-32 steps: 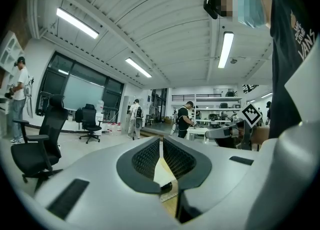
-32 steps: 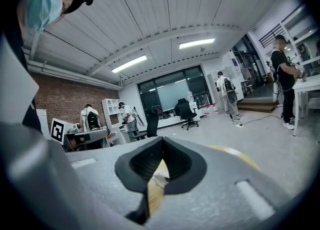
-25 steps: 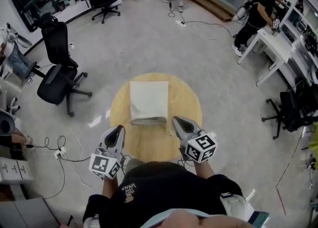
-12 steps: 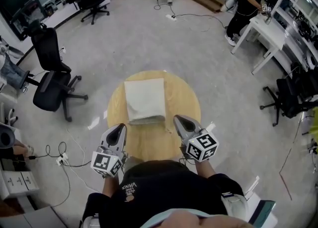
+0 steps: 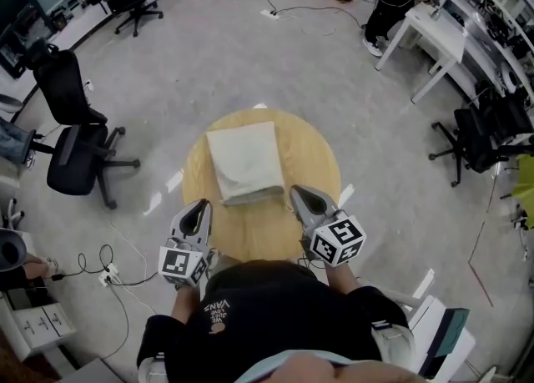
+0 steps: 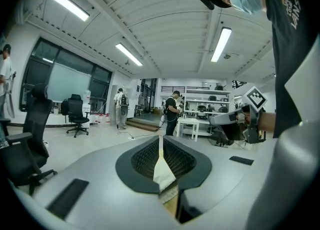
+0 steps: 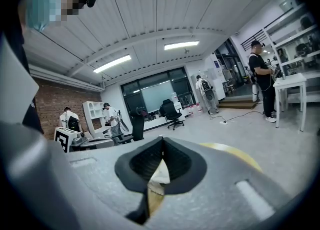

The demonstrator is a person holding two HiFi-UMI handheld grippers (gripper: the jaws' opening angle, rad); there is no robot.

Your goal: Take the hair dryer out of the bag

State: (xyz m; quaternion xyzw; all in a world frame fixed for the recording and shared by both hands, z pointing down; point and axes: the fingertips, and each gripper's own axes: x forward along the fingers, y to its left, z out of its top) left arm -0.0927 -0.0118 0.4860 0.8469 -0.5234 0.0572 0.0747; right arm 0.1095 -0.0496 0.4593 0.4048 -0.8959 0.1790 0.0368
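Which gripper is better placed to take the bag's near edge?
Probably right: the right gripper, shut, sits almost at a near corner of the bag; the left gripper, shut, is slightly farther.

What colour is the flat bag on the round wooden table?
The flat cloth bag is off-white, clearest in the head view.

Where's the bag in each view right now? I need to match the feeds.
Head view: the bag lies flat on the round table, mid-picture.
Left gripper view: probably the bag, just a pale sliver low-centre, below the closed jaws.
Right gripper view: again only a pale sliver low-centre.
Shared landmark: the white desk, top right, centre, right edge.
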